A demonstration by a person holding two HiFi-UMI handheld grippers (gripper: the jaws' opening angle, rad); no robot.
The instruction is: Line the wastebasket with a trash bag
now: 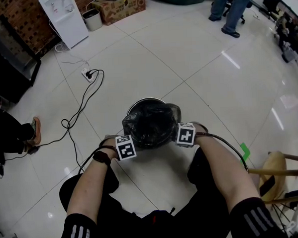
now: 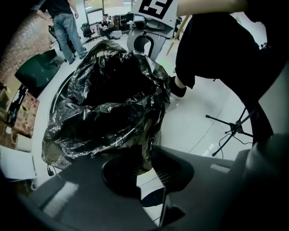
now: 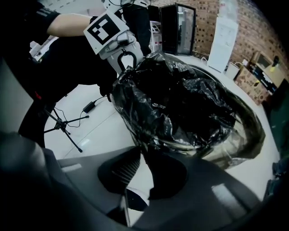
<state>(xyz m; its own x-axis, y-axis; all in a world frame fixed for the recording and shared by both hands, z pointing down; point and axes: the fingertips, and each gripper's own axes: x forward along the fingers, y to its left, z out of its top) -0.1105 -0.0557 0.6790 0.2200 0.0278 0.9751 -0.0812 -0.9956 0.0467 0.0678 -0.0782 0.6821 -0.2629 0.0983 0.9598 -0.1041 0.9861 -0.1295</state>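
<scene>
I have the wastebasket (image 1: 140, 102) on the floor straight ahead of my knees. The black trash bag (image 1: 152, 125) is bunched inside it, with its mouth spilling over the near rim. Bare metal shows only around 11 o'clock, so I judge the cuff is not yet seated all the way round.

My 2 claws flank the basket. The left gripper (image 2: 147, 149) is at about 8 o'clock and the right gripper (image 3: 142, 151) at about 4 o'clock. Both point steeply down, which puts their tips where the film hangs outside the wall. Working from opposite sides should keep the mouth stretched evenly rather than dragged to 1 side.

Each pair of jaws stands a narrow slit apart, with pale floor showing through the gap. The crinkled edge of the bag reaches the tips, but I do not see the pads pinching it.
</scene>
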